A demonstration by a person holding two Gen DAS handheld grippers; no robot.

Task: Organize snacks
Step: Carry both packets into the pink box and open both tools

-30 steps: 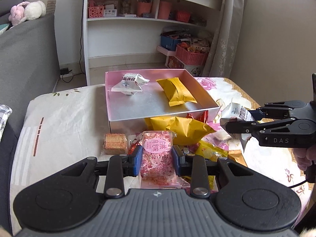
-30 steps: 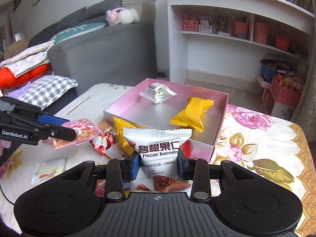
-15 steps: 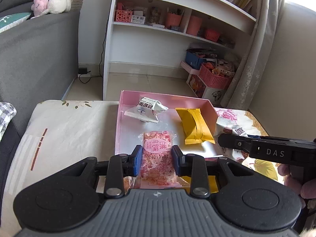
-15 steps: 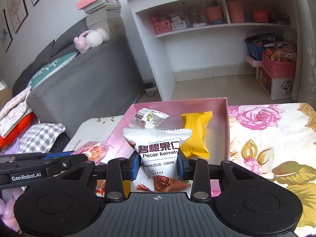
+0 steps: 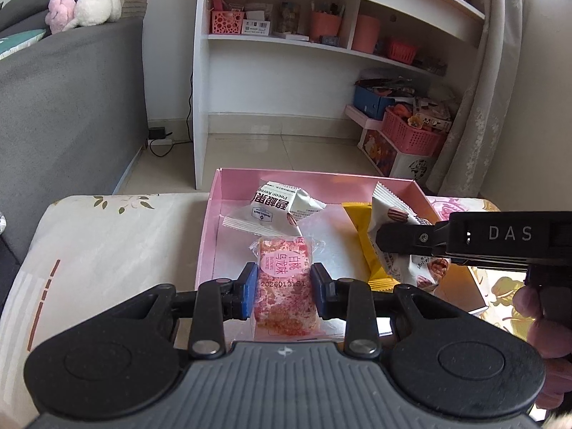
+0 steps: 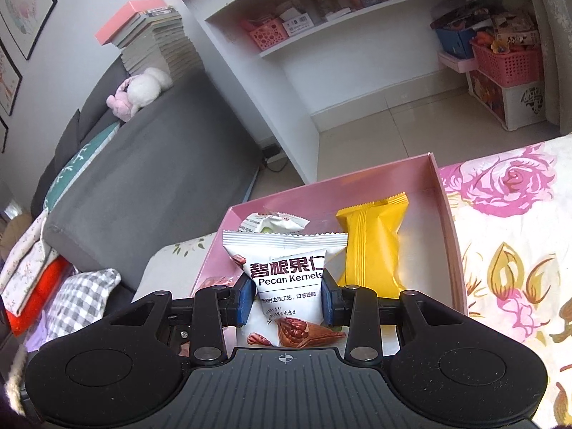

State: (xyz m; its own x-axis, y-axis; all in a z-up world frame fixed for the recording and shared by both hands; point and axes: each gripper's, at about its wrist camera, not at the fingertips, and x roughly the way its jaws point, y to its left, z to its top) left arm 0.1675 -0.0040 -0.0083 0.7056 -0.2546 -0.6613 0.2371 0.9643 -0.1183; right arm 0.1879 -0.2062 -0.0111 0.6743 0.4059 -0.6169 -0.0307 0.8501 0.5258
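Note:
My left gripper (image 5: 284, 287) is shut on a pink snack bar in clear wrap (image 5: 284, 286), held over the near left part of the pink box (image 5: 209, 236). My right gripper (image 6: 287, 298) is shut on a white Pecan Kernels packet (image 6: 286, 282), held over the box's middle; the packet also shows in the left wrist view (image 5: 388, 221). Inside the box (image 6: 448, 221) lie another white pecan packet (image 5: 275, 211) at the back left and a yellow packet (image 6: 371, 246) at the right.
The box sits on a floral cloth (image 6: 507, 250) over a low table (image 5: 107, 246). A grey sofa (image 5: 68, 96) stands to the left, a white shelf unit (image 5: 321, 82) behind, and pink baskets (image 5: 411, 136) on the floor.
Both grippers have moved forward over the pink box, each carrying its packet. The loose snacks in front of the box have dropped out of view.

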